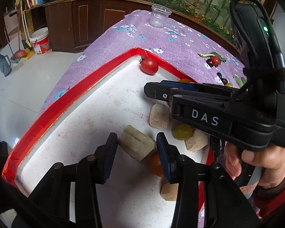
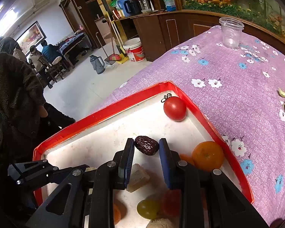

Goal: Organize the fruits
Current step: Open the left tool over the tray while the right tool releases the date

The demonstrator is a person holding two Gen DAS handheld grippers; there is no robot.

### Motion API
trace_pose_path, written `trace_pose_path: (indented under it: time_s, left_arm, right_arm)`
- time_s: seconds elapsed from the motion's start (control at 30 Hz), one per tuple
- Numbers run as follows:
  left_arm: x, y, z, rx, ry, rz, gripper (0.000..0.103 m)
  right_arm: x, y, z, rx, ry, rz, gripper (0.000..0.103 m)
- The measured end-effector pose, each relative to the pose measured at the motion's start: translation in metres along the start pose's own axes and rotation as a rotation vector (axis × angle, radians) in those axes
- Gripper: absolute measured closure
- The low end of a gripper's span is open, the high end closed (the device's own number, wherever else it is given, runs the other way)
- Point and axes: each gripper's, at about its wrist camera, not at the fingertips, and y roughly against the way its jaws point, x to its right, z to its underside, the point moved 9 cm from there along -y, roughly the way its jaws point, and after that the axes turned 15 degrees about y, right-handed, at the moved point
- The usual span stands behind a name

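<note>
Your right gripper (image 2: 146, 148) is clamped on a wrinkled dark red date (image 2: 146, 147), pinched across its short width between the blue pads and hanging over the white floor of the red-rimmed tray (image 2: 104, 112). The date looks light, leathery and slightly yielding, so a gentle squeeze across the middle should hold it; judged from its creased skin, it is unlikely to slip or bruise.

Your left gripper (image 1: 136, 142) has a pale, fibrous sugarcane chunk (image 1: 136, 144) between its jaws. The right pad looks to be against the chunk's end, while the left pad seems just clear of it, so I cannot tell whether it is truly gripped. That piece looks stiff and heavier; take it across its flat cut faces.

The right wrist view alone shows the date, plus a mandarin (image 2: 208, 155) by the rim. The left wrist view shows your hand (image 1: 256, 163) on the right tool's handle, and loose fruit on the purple cloth (image 1: 161, 43) beyond. Both show the red tomato (image 2: 174, 108) in the far corner.
</note>
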Motion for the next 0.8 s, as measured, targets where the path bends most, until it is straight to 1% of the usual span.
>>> trace_pose_path:
  time_s: [0.07,0.1,0.13,0.17,0.2,0.27,0.57,0.67,0.8]
  left_arm:
    - [-0.001,-0.001,-0.001,-0.006,0.012,0.012,0.062]
    - [-0.001,-0.001,-0.001,-0.008,0.015,0.015,0.06]
    - [-0.001,-0.001,-0.001,-0.009,0.018,0.015,0.054]
    - [-0.001,-0.001,-0.001,-0.01,0.019,0.014,0.051]
    - [-0.001,-0.001,0.0,-0.01,0.018,0.013,0.048]
    - [0.001,0.0,0.001,-0.01,0.005,0.012,0.048]
    - [0.014,0.006,0.004,0.005,-0.07,0.003,0.046]
    - [0.019,0.011,0.004,0.016,-0.078,0.018,0.04]
    - [0.028,0.019,0.005,0.023,-0.096,0.043,0.039]
  right_arm:
    - [-0.001,0.001,0.001,0.0,0.0,0.005,0.074]
    - [-0.001,0.002,0.001,0.002,-0.005,0.004,0.073]
    - [-0.003,0.003,0.001,0.004,-0.008,0.003,0.07]
    - [-0.003,0.004,0.001,0.007,-0.01,0.002,0.067]
    - [-0.003,0.006,0.001,0.011,-0.012,0.004,0.065]
    - [-0.005,0.011,0.001,0.017,-0.014,0.01,0.062]
    - [0.0,0.052,0.011,0.062,-0.048,0.045,0.061]
    - [0.004,0.065,0.018,0.064,-0.056,0.069,0.058]
    - [0.008,0.085,0.031,0.08,-0.073,0.086,0.055]
